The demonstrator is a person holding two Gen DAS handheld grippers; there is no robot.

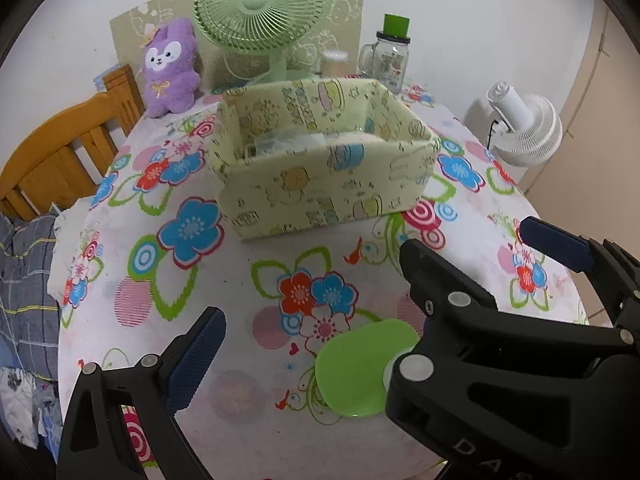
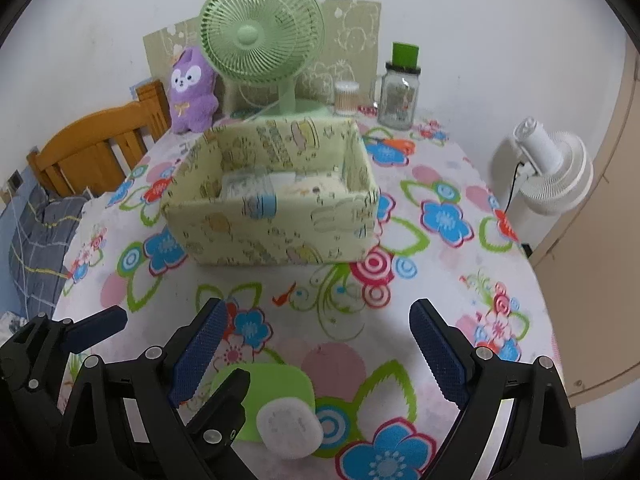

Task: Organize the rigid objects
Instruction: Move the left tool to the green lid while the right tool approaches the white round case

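A flat green rounded piece (image 1: 362, 368) (image 2: 280, 388) with a white round knob (image 2: 289, 427) lies on the flowered tablecloth near the front edge. A pale yellow patterned fabric box (image 1: 320, 160) (image 2: 276, 196) stands mid-table with pale items inside. My right gripper (image 2: 316, 356) is open, hovering just above the green piece with its fingers either side. In the left wrist view my left gripper is open: only its left finger (image 1: 194, 360) shows and the right gripper's fingers (image 1: 440, 280) cover the rest. The left gripper's fingers (image 2: 94, 330) also show in the right wrist view.
At the back stand a green desk fan (image 2: 260, 40), a purple plush toy (image 2: 192, 92), a glass jar with a green top (image 2: 402, 92) and a cotton-swab tub (image 2: 346, 98). A wooden chair (image 1: 64, 156) is at the left, a white fan (image 2: 548, 172) at the right beyond the table edge.
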